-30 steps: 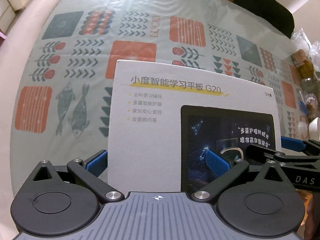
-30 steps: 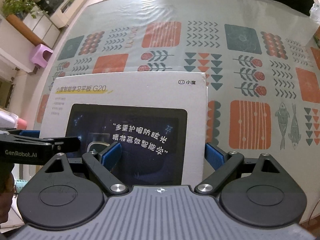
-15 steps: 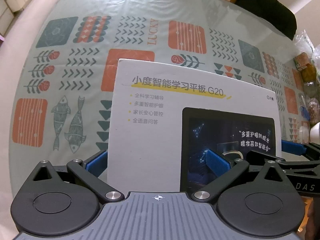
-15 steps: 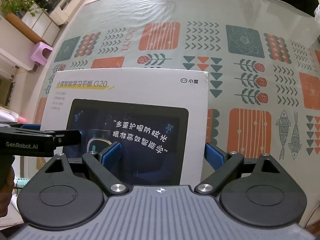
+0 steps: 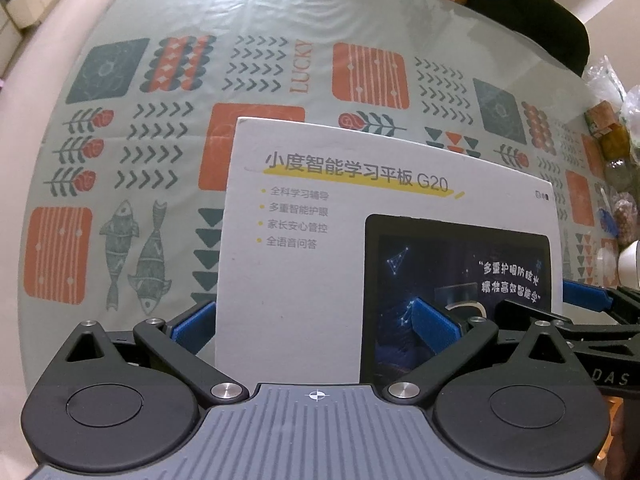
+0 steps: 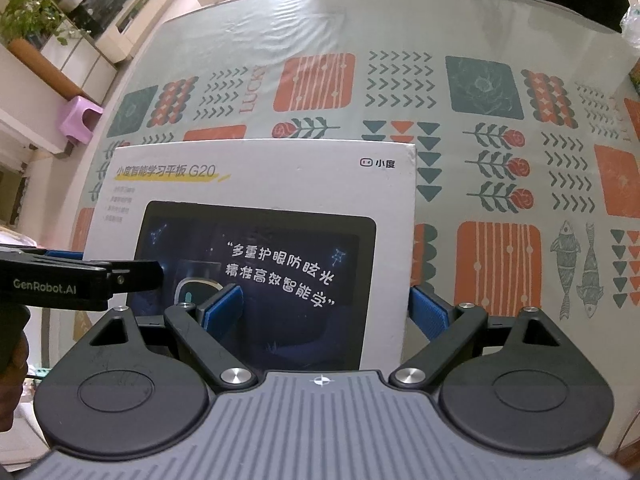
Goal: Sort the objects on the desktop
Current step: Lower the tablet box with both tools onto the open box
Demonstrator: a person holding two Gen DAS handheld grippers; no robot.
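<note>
A white tablet box point(image 5: 304, 280) printed "G20", with a picture of a dark tablet screen on its lid, lies lid up over the near part of a table covered by a patterned tablecloth point(image 5: 256, 12). Its long axis runs left to right across both views, and the printed text reads upright from the near side, so the top of the box points toward the far edge of the table. The left gripper point(image 5: 316, 324) has its blue-padded fingers point(image 5: 434, 326) spread wide around the box's left part: one pad sits just off the left edge of the box, the other lies over the printed screen. The right gripper point(image 6: 324, 308) is likewise spread wide around the right part of the box point(image 6: 280, 172), with one pad point(image 6: 222, 306) over the printed screen and the other just past the right edge. Whether the pads actually press on the cardboard cannot be told, nor whether the box rests on the cloth or is lifted off it. At the right edge of the table, in the left wrist view, stands a cluster of plastic bags and small packages point(image 5: 608, 132). Beyond the table's left edge, in the right wrist view, a pink stool point(image 6: 78, 118) stands on the floor near a potted plant point(image 6: 30, 14).
</note>
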